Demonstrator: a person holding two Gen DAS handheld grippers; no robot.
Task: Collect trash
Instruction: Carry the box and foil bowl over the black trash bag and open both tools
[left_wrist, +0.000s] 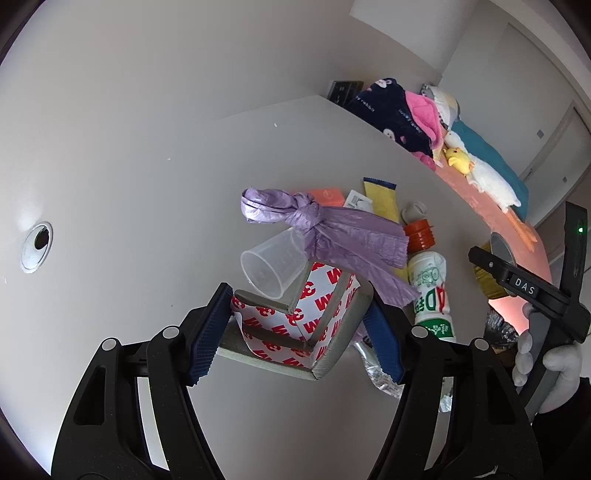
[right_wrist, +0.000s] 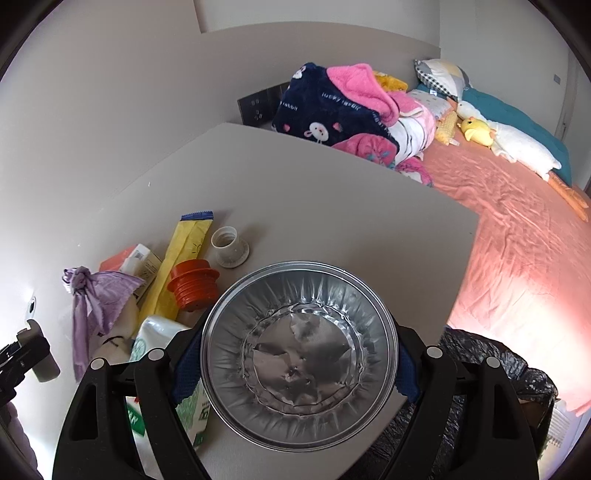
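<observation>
Left wrist view: left gripper (left_wrist: 295, 334) clenched on a grey foam corner piece (left_wrist: 295, 325) wrapped in white tape with red lettering, blue pads pressed against its two ends, held above the grey table (left_wrist: 147, 166); a clear plastic cup (left_wrist: 271, 264) lies on its side just beyond the foam piece, touching it; a knotted purple plastic bag (left_wrist: 325, 230) drapes over the cup's base and the foam's far edge; further back lie an orange packet (left_wrist: 327, 196), a yellow sachet (left_wrist: 382, 199), a small white cap (left_wrist: 415, 211), and a white bottle (left_wrist: 430, 295) with an orange-red lid (left_wrist: 419, 236) lying on its side at right; crumpled foil wrapper (left_wrist: 380, 369) beneath the right finger; a round cable hole (left_wrist: 37, 245) in the tabletop at far left; right gripper's black body (left_wrist: 524, 288) visible at right edge, white-gloved hand (left_wrist: 543, 365) on it. Right wrist view: right gripper (right_wrist: 297, 356) grasping a round foil pan (right_wrist: 299, 356), fingers pressed to its rim on either side, pan tilted toward the lens near the table's right edge (right_wrist: 406, 206); trash cluster sits to the left, purple bag (right_wrist: 92, 295), yellow sachet (right_wrist: 177, 266), white cap (right_wrist: 229, 246), orange-red lid (right_wrist: 194, 282); black bag (right_wrist: 498, 365) below the table edge at right; bed with pink sheet (right_wrist: 517, 240), heaped blankets (right_wrist: 351, 110) and plush toys (right_wrist: 517, 142) beyond.
</observation>
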